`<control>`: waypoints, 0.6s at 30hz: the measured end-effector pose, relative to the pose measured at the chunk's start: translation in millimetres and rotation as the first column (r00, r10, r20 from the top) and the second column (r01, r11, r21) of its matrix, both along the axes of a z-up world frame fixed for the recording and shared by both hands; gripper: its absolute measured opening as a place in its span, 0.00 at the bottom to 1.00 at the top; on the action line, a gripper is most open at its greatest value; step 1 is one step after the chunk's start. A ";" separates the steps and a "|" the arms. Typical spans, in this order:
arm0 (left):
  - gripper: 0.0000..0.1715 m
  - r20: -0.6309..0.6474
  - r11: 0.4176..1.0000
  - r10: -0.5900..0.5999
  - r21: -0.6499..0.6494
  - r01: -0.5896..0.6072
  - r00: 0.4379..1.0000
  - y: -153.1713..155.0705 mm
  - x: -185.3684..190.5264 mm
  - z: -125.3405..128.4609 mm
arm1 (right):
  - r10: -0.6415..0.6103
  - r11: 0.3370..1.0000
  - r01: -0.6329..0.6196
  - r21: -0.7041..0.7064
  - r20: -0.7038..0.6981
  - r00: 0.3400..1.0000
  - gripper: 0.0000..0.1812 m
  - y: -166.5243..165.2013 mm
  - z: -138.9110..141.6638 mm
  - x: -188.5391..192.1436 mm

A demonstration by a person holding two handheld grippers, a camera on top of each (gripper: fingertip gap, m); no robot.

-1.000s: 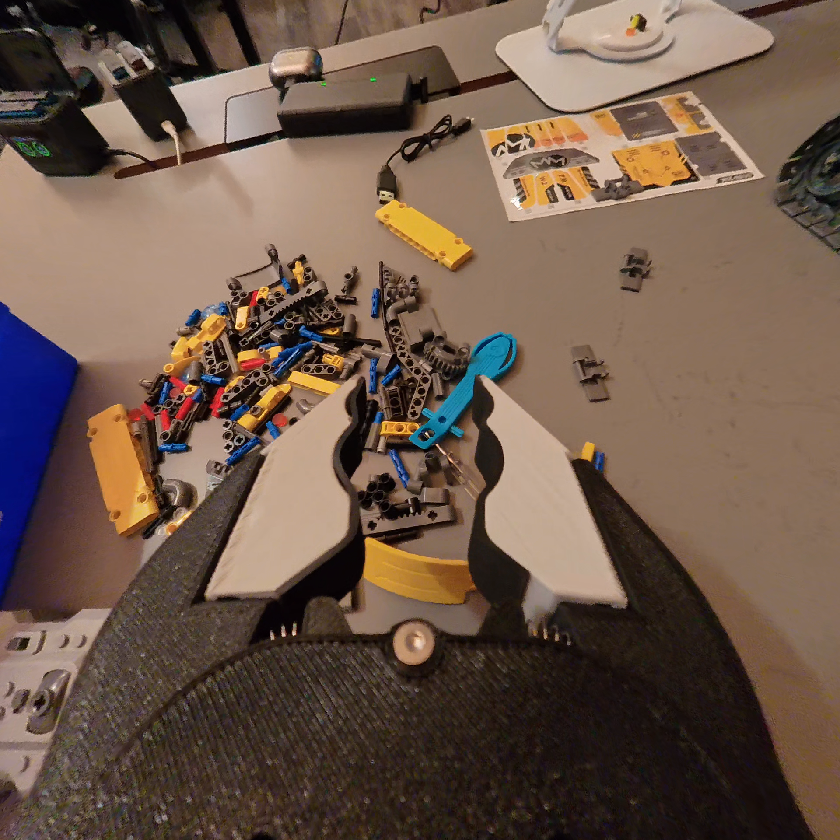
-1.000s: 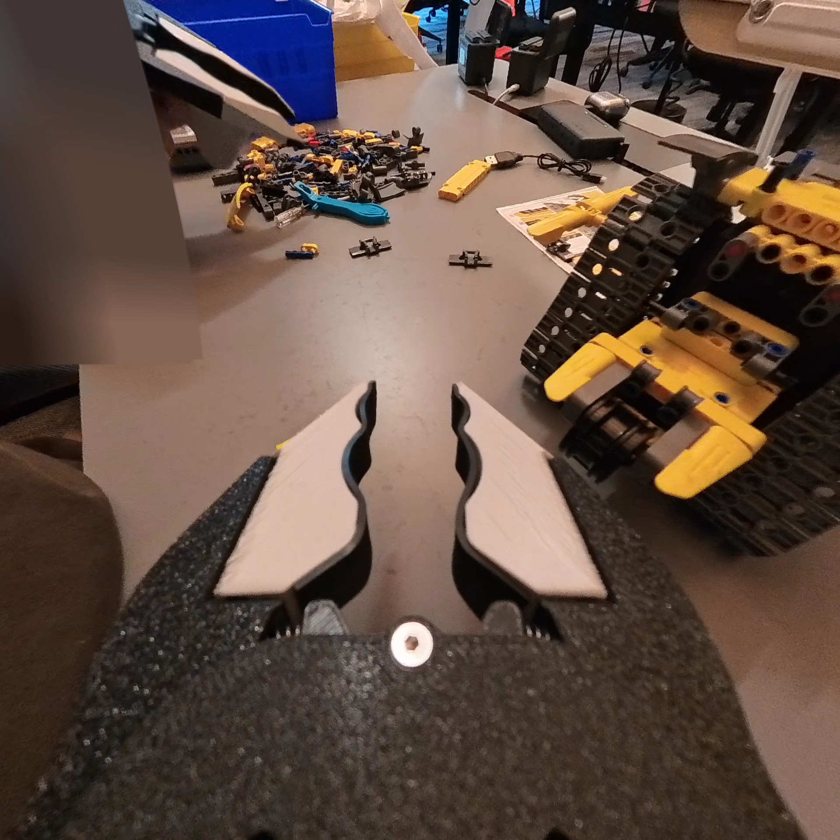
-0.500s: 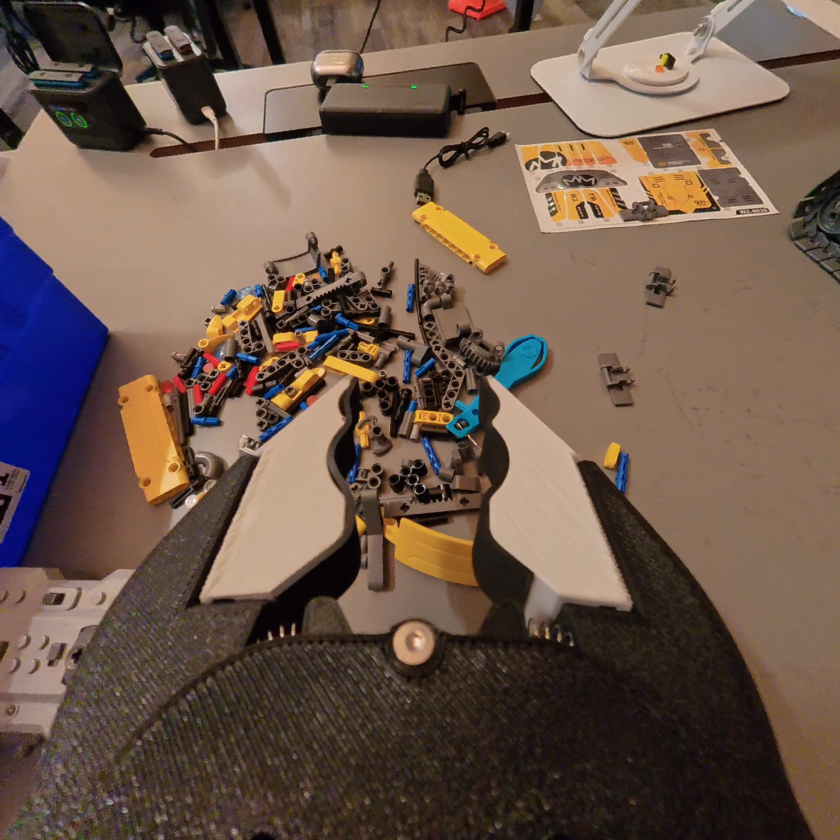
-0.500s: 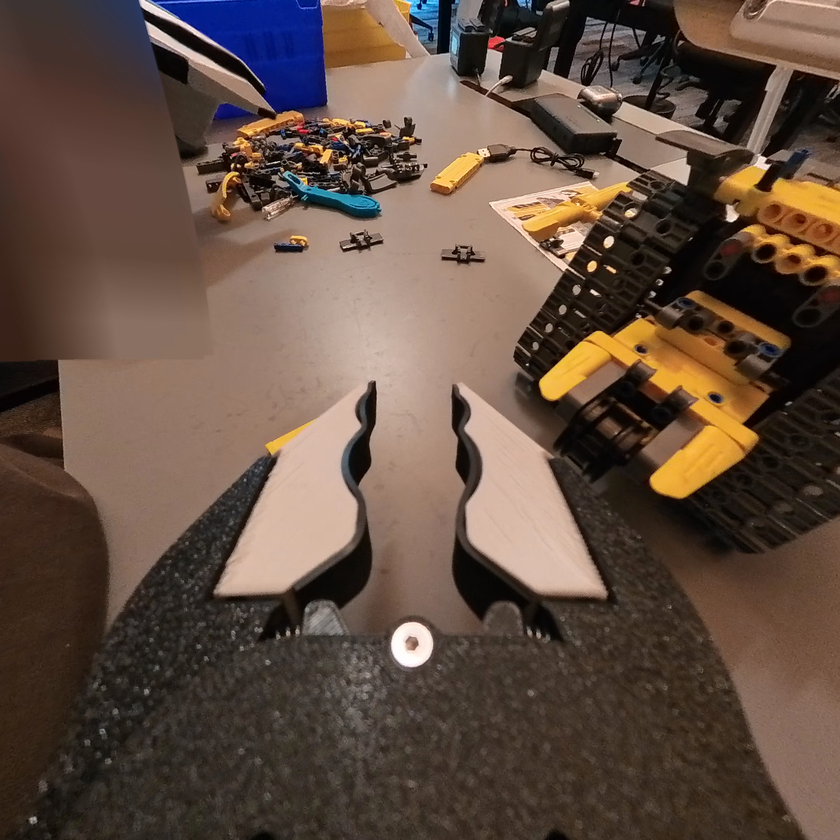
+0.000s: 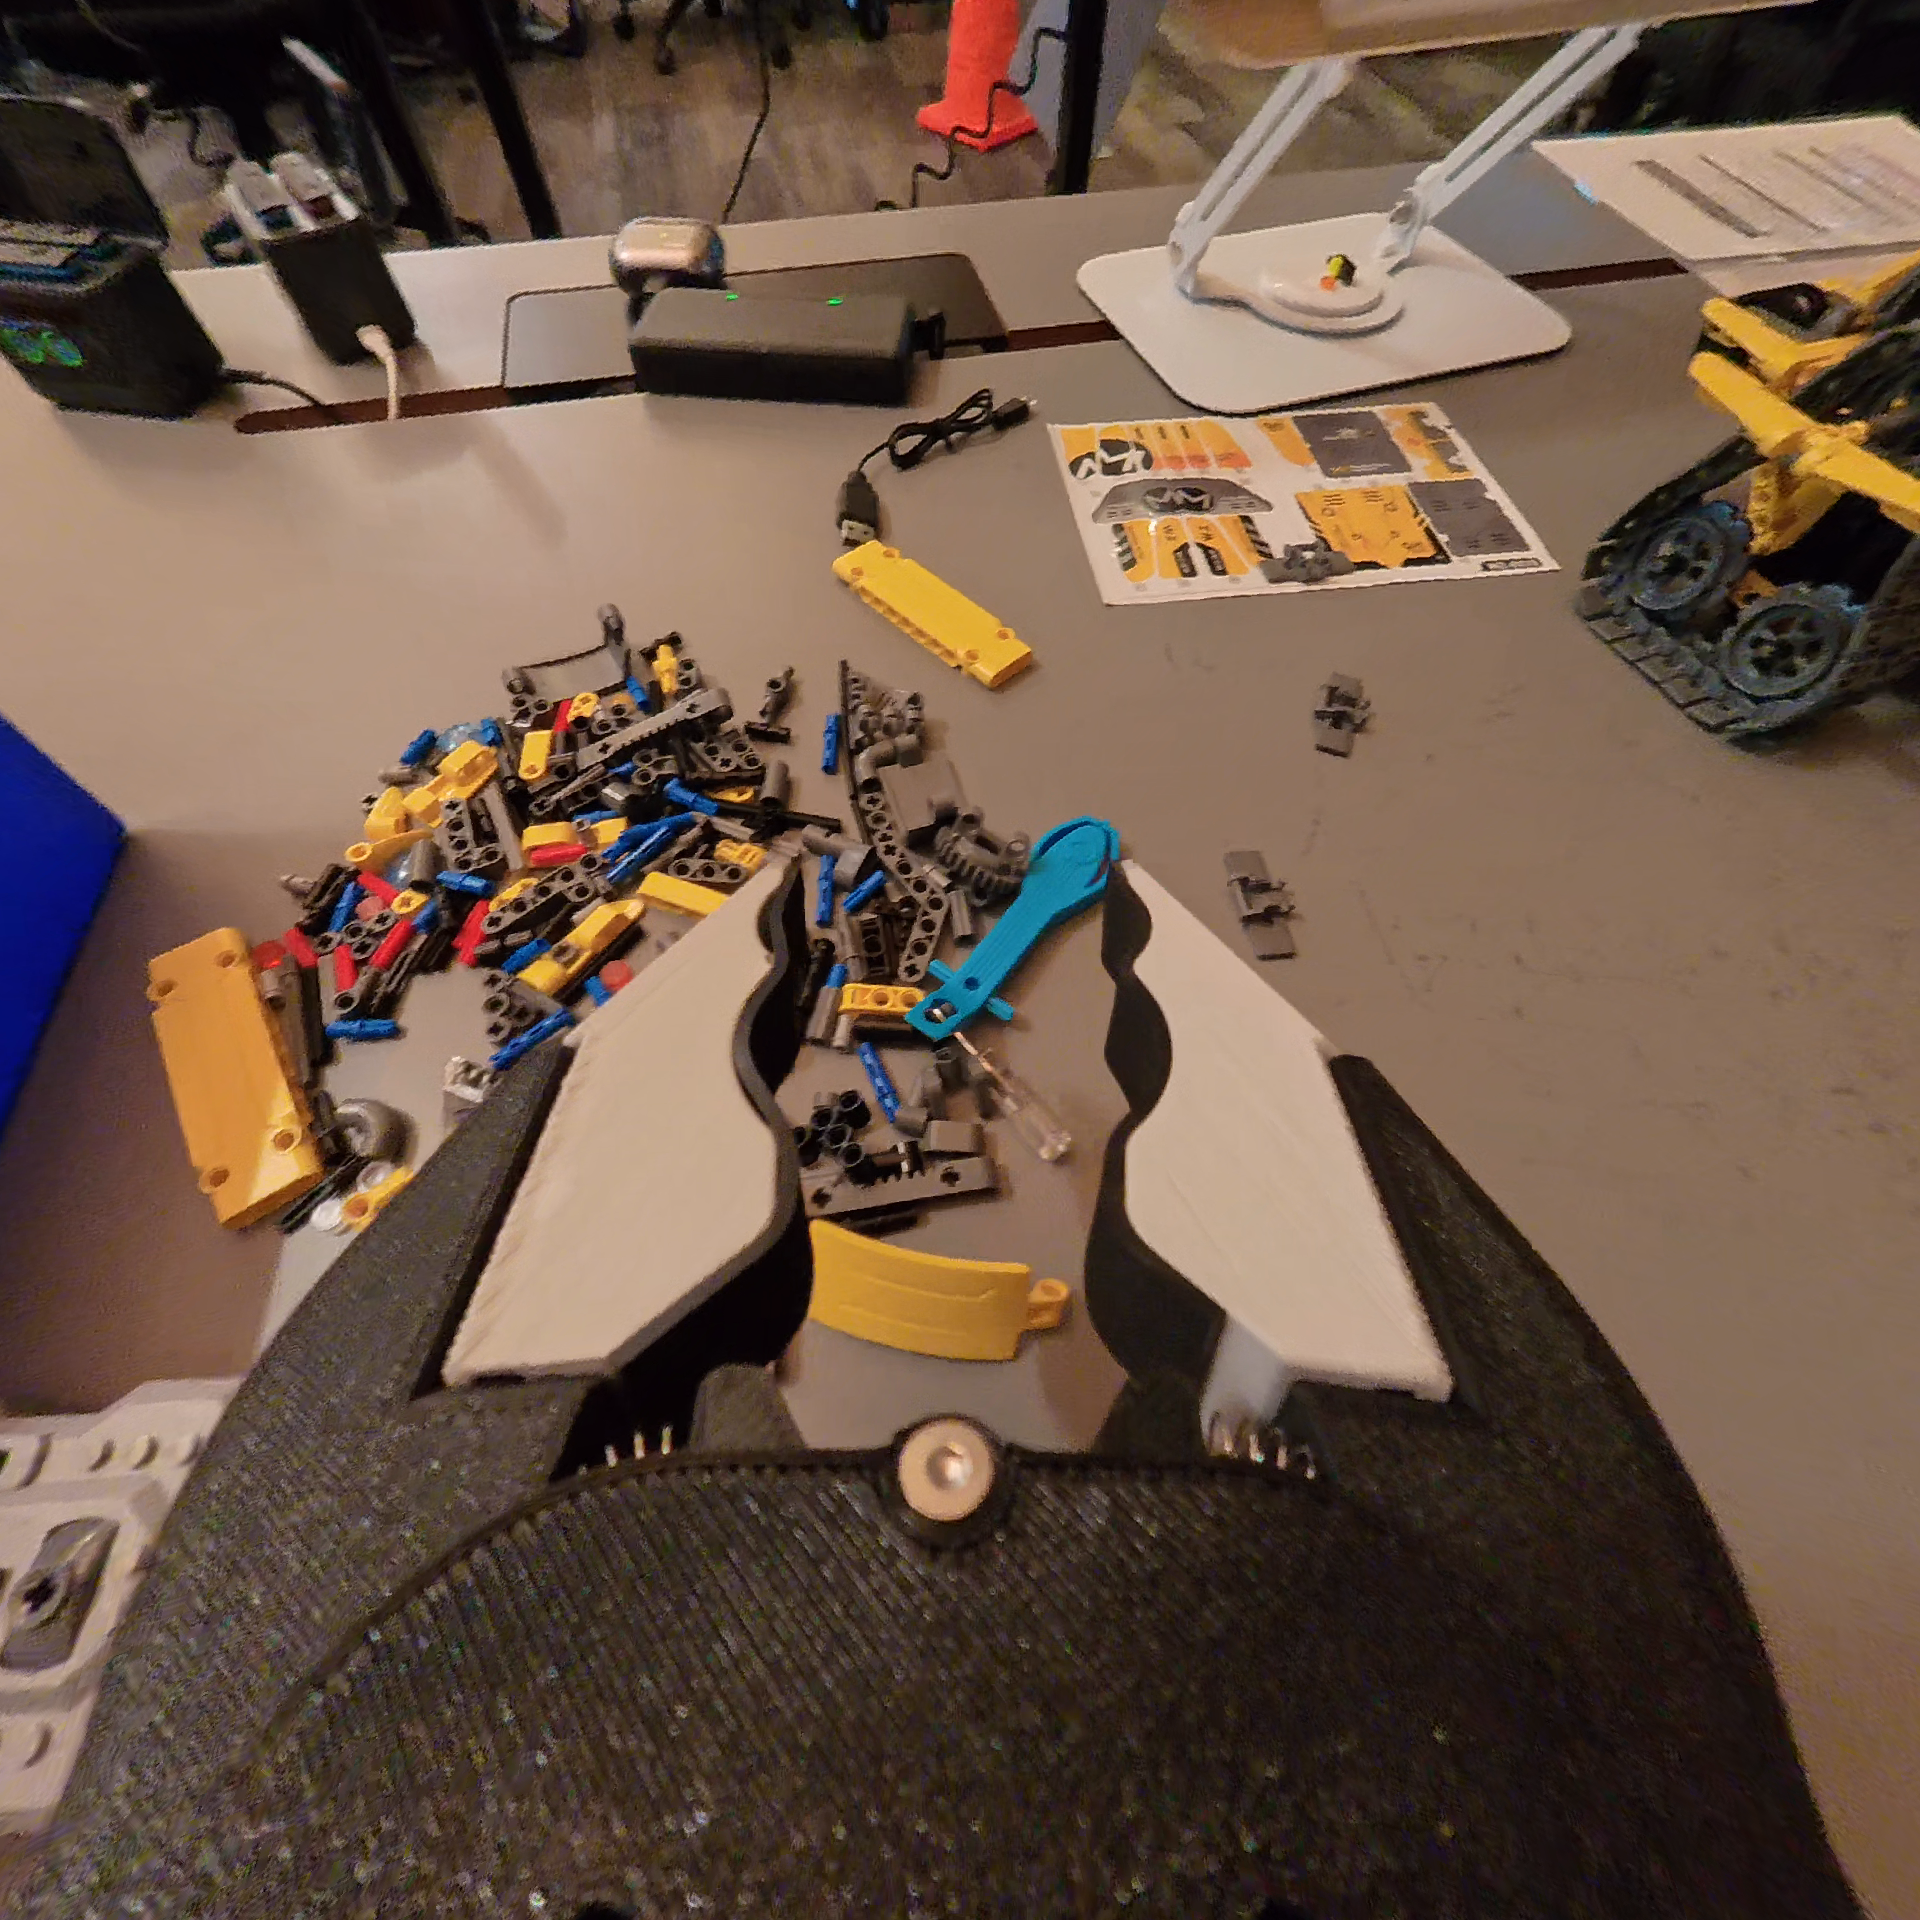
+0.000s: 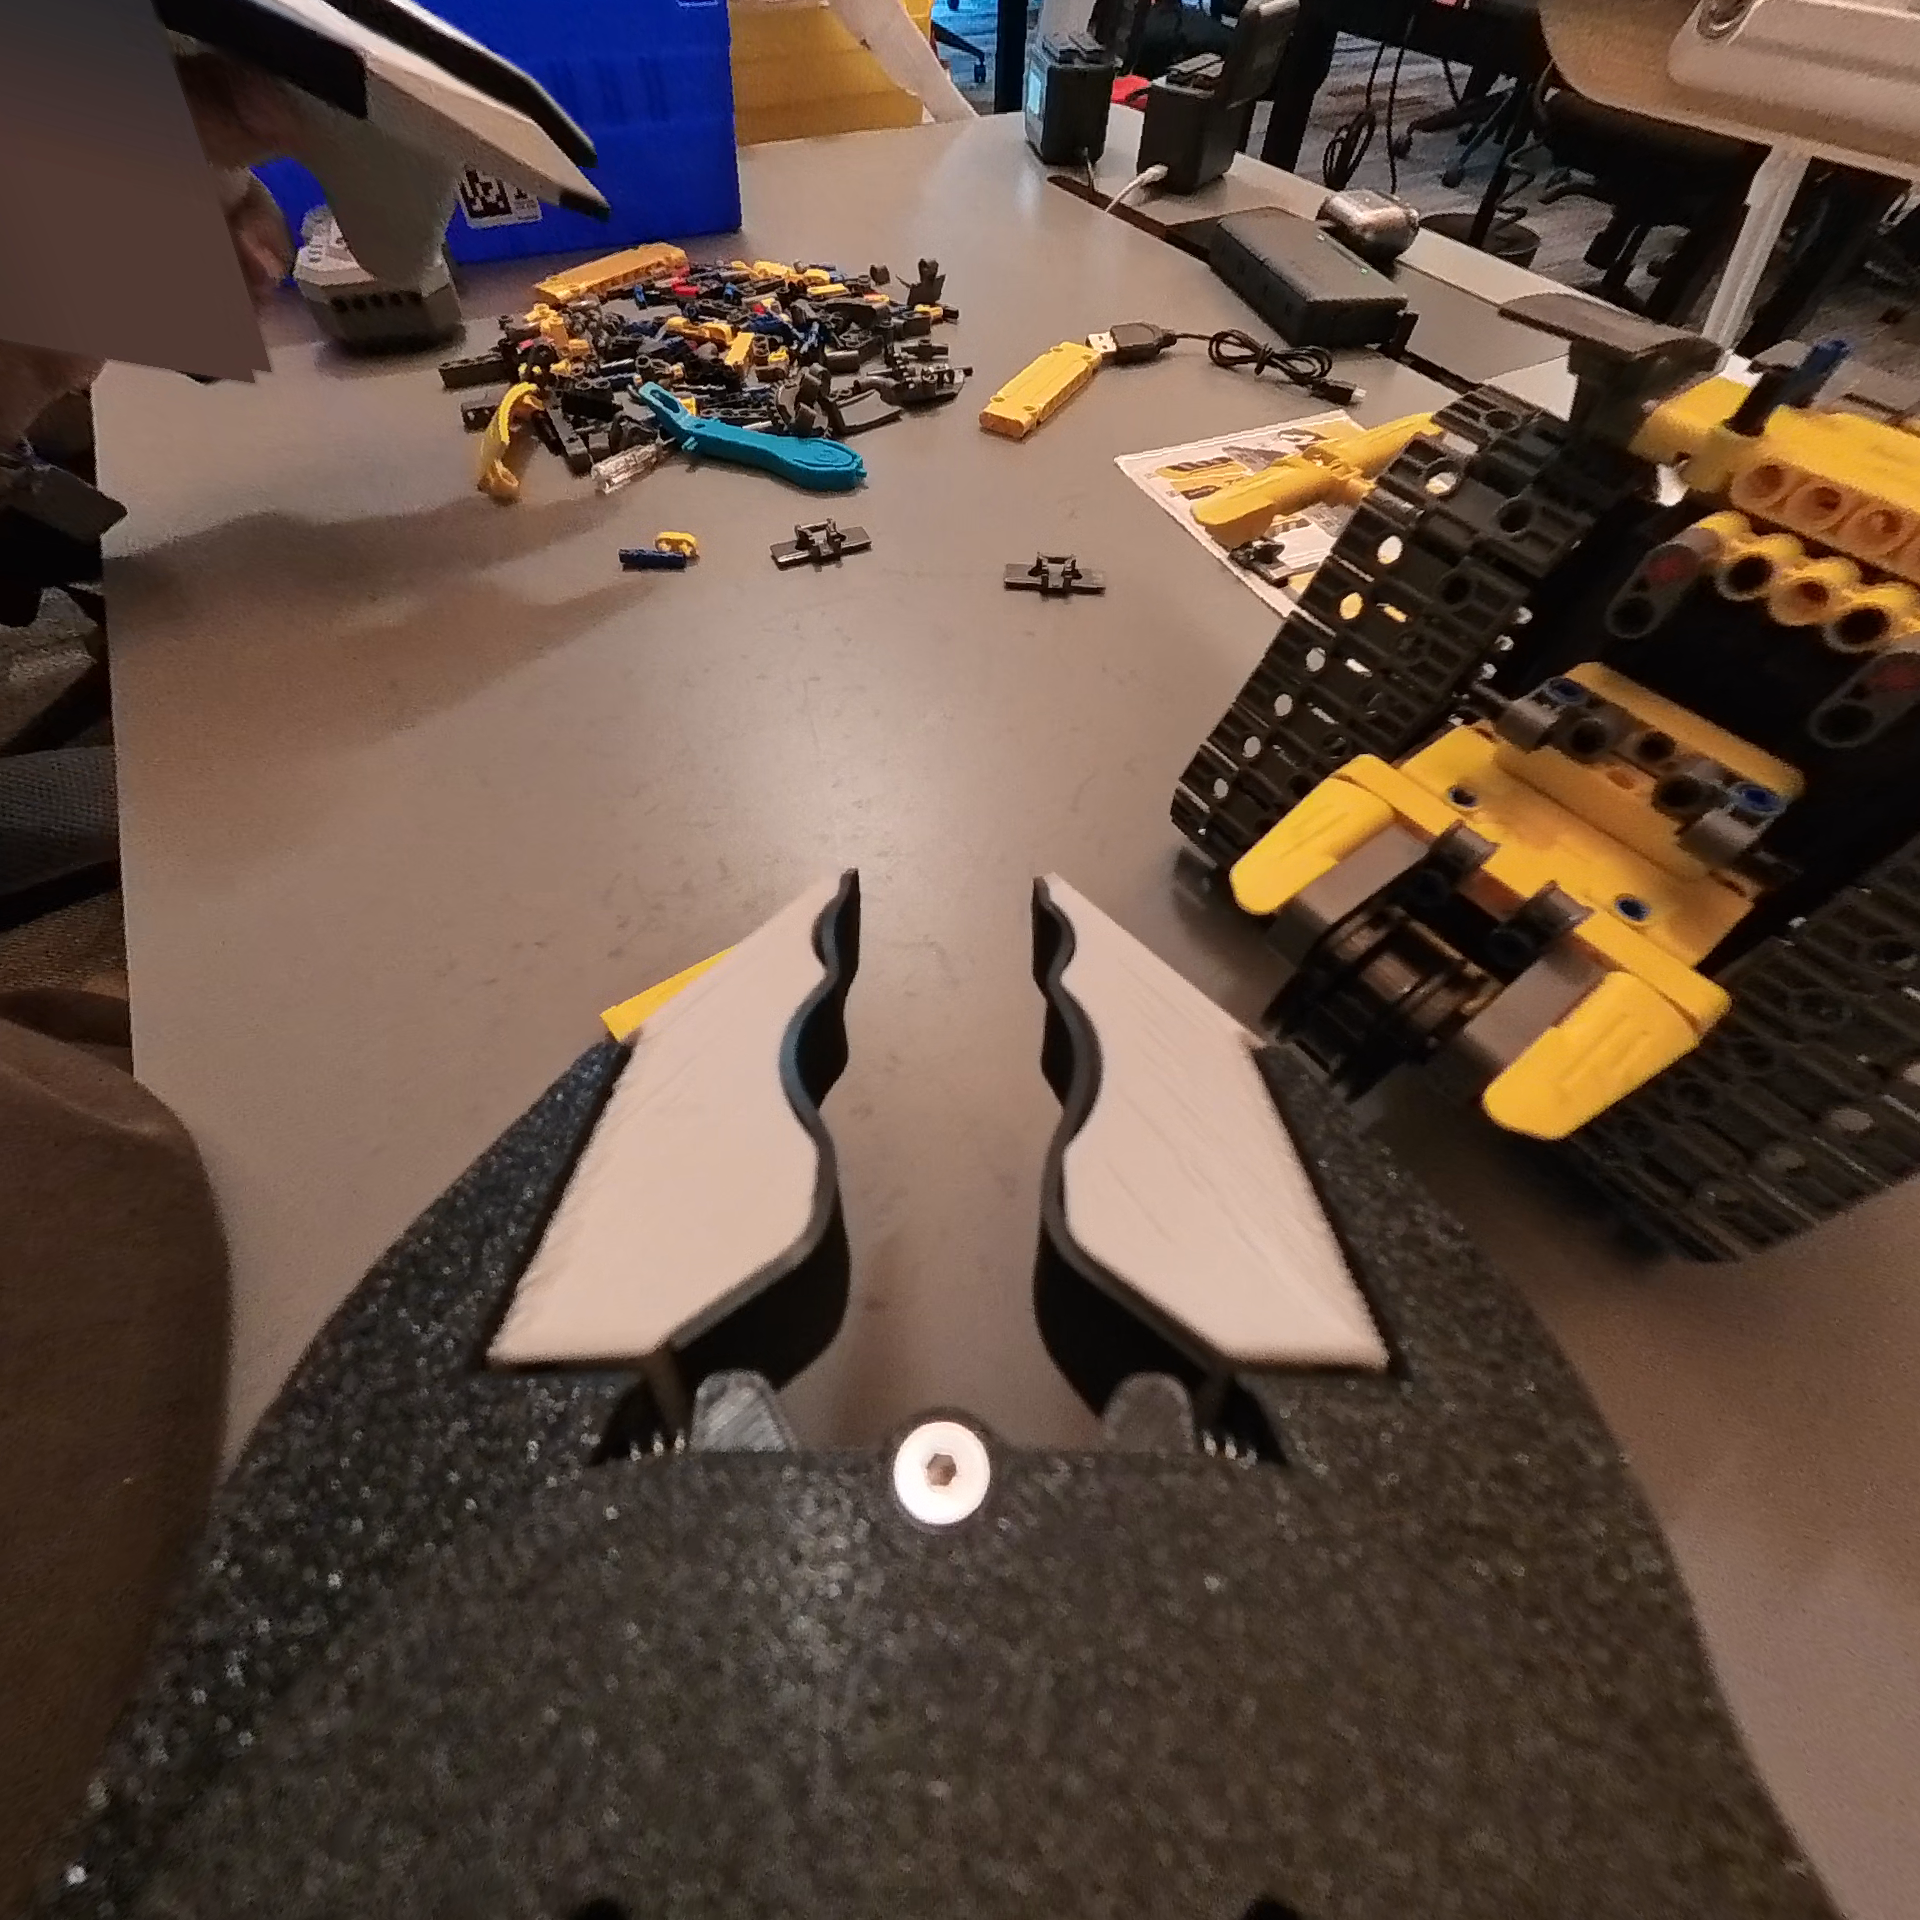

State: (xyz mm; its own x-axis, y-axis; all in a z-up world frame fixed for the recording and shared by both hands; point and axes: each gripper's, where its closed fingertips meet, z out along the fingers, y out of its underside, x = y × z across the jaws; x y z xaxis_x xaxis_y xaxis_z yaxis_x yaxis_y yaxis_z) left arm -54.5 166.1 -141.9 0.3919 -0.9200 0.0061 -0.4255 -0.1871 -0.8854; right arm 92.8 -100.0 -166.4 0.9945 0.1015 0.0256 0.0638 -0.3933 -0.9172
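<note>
My left gripper [image 5: 951,883] hangs above the near edge of a pile of building-toy parts [image 5: 665,862] on the grey table [image 5: 1558,1039], its 2 fingers spread wide and holding nothing. Framed between them lie a black toothed beam [image 5: 904,1169], a cluster of small black connectors [image 5: 836,1117], a clear pin [image 5: 1029,1117] and the handle end of a teal brick separator [image 5: 1023,930]. Nearer to me, a curved yellow panel [image 5: 925,1299] lies in the same gap. A long yellow panel [image 5: 234,1081] sits at the pile's left edge, and another yellow panel [image 5: 930,613] lies beyond the pile, just beside a black USB cable [image 5: 914,462]. To the right lie 2 loose track links [image 5: 1257,899], well apart from each other, and a sticker sheet [image 5: 1299,499] farther off.

My right gripper [image 6: 945,899] sits low over bare table, fingers parted by a moderate gap and empty. A yellow piece [image 6: 665,992] peeks out from behind its left finger. Near its right side stands a yellow-and-black tracked vehicle model [image 6: 1558,831], not touching. Far ahead the parts pile spreads out, with my left gripper raised above its left end in front of a blue bin [image 6: 644,114].
</note>
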 end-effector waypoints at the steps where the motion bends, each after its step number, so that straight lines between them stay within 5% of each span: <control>1: 0.33 -0.006 1.000 -0.016 0.010 0.017 1.000 -5.0 4.4 -1.1 | -0.001 1.000 0.001 -0.001 0.002 1.000 0.18 0.1 -0.2 0.1; 10: 0.32 -0.022 0.945 -0.327 -0.013 0.327 0.945 -100.6 69.3 -24.0 | 0.006 1.000 -0.006 0.003 -0.003 1.000 0.18 -1.5 0.2 -1.3; 18: 0.31 -0.011 0.911 -0.412 -0.007 0.412 0.911 -125.7 83.6 -38.6 | 0.017 1.000 -0.017 0.010 -0.019 1.000 0.18 -2.2 1.5 -3.6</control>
State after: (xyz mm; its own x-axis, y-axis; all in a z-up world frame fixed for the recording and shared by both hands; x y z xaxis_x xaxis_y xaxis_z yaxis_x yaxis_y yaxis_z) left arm 29.1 40.4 -180.5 -0.0219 -0.9997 0.0081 -0.4763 0.0033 -0.8793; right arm 89.2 -102.3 -164.9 0.9929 0.1183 0.0074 0.0525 -0.3830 -0.9223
